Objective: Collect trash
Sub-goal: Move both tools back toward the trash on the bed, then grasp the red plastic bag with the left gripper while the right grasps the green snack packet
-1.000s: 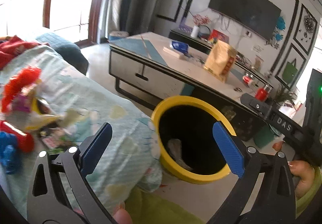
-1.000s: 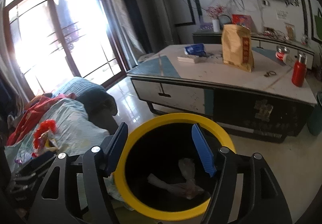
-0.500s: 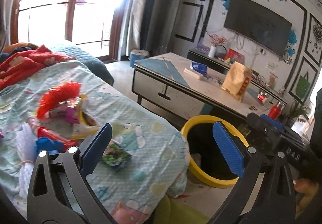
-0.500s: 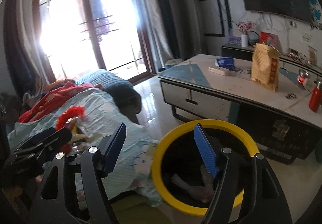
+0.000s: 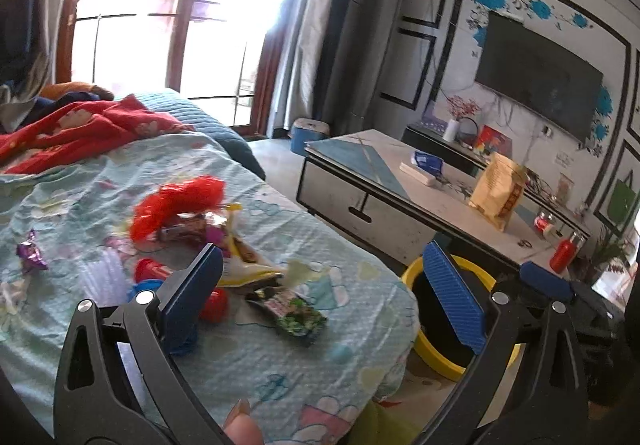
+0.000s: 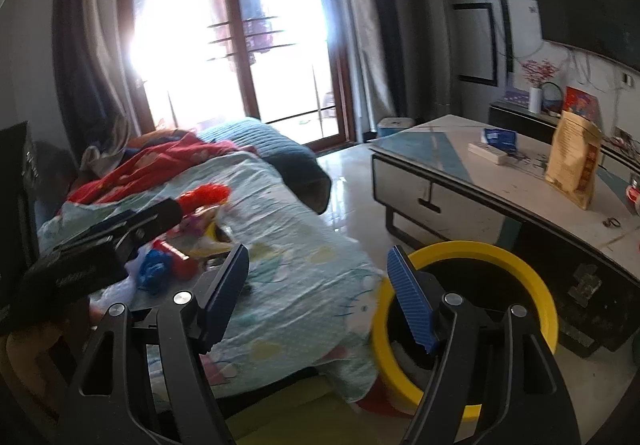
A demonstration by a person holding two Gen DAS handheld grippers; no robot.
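Trash wrappers lie scattered on the bed's pale blue cover beside the yellow bin, while the left tool and right tool both gape empty.

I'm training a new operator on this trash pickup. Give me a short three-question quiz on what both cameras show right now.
1. True or false: the left gripper holds a wrapper.
2. Where does the yellow bin stand? A) on the bed B) on the floor between bed and coffee table C) on the coffee table
3. Fill in: the green snack wrapper lies on the ____.

Key: 1. False, both the left and the right gripper have open, empty jaws. 2. B. 3. Bed, near its edge.
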